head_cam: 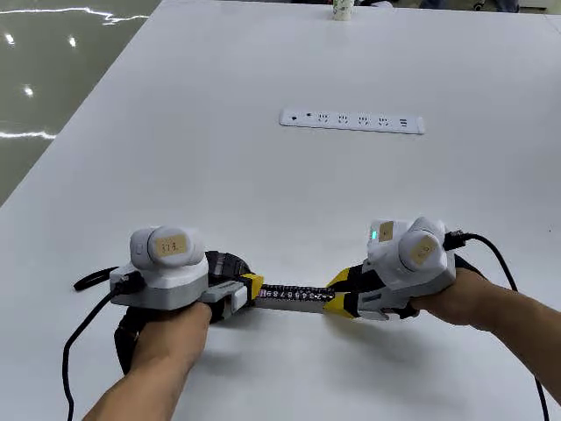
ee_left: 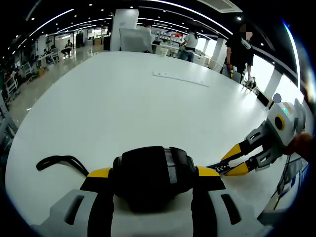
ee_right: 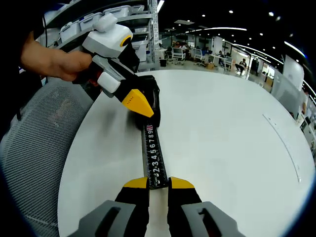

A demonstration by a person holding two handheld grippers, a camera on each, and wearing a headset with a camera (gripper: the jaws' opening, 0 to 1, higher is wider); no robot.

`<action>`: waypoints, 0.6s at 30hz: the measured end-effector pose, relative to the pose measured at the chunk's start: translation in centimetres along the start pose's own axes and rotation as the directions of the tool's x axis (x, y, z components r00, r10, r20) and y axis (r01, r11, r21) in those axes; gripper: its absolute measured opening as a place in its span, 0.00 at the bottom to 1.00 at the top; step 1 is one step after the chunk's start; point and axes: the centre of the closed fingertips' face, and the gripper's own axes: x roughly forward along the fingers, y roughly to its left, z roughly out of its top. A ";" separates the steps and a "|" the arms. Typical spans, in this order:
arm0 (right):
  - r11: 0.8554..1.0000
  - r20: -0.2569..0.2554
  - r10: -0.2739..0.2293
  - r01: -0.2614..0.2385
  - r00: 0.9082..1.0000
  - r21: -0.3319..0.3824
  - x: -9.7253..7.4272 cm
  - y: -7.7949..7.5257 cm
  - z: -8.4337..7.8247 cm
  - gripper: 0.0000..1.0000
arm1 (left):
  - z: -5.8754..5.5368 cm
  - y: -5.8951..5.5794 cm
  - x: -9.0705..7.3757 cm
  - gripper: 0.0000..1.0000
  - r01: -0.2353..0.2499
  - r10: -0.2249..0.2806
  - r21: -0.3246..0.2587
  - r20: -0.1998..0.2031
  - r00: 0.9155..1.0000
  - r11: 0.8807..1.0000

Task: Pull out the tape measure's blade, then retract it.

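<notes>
Nearest the person, the left claw (head_cam: 245,288) is clamped around the tape measure case (head_cam: 226,263). The case is a black body resting on the white table (head_cam: 289,193), and the left gripper view shows a yellow-tipped jaw pressed to each side of it. A hand (head_cam: 171,338) grips that tool from behind. A black strap (head_cam: 92,279) trails off the case across the table to the left.

From the case the blade (head_cam: 294,295) runs out to the right. Only a short stretch is drawn, lying low over the table with its black numerals facing up. The right claw (head_cam: 340,298) is clenched on the blade's free end, and in the right gripper view a yellow tip sits against each side of it. The other hand (head_cam: 451,298) holds this tool, with a dark cable leading away from it.

Farther up the table, well apart from the tape, a white power strip (head_cam: 351,121) lies flat. At the far edge stands a small pale object (head_cam: 342,9), too small to make out.
</notes>
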 end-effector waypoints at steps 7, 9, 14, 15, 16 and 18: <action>1.000 0.006 0.007 -0.007 1.000 -0.001 0.7 0.2 0.8 0.10 | 0.0 0.0 0.0 0.59 0.003 -0.003 -0.002 -0.002 1.000 1.000; 1.000 0.007 0.008 -0.008 1.000 -0.002 0.8 0.3 0.9 0.10 | 0.0 0.0 0.0 0.59 0.003 -0.003 -0.004 -0.002 1.000 1.000; 1.000 0.010 0.010 -0.010 1.000 -0.001 1.1 0.3 1.3 0.10 | 0.0 0.0 0.0 0.59 0.004 -0.004 -0.003 -0.002 1.000 1.000; 1.000 0.010 0.010 -0.010 1.000 -0.001 1.2 0.3 1.3 0.10 | 0.0 0.0 0.0 0.59 0.005 -0.005 -0.004 -0.002 1.000 1.000; 1.000 0.010 0.011 -0.011 1.000 0.000 1.3 0.3 1.4 0.10 | 0.0 0.0 0.0 0.59 0.005 -0.005 -0.005 -0.002 1.000 1.000; 1.000 0.012 0.011 -0.011 1.000 0.000 1.4 0.4 1.5 0.10 | -0.1 0.0 -0.1 0.59 0.006 -0.006 -0.004 -0.003 1.000 1.000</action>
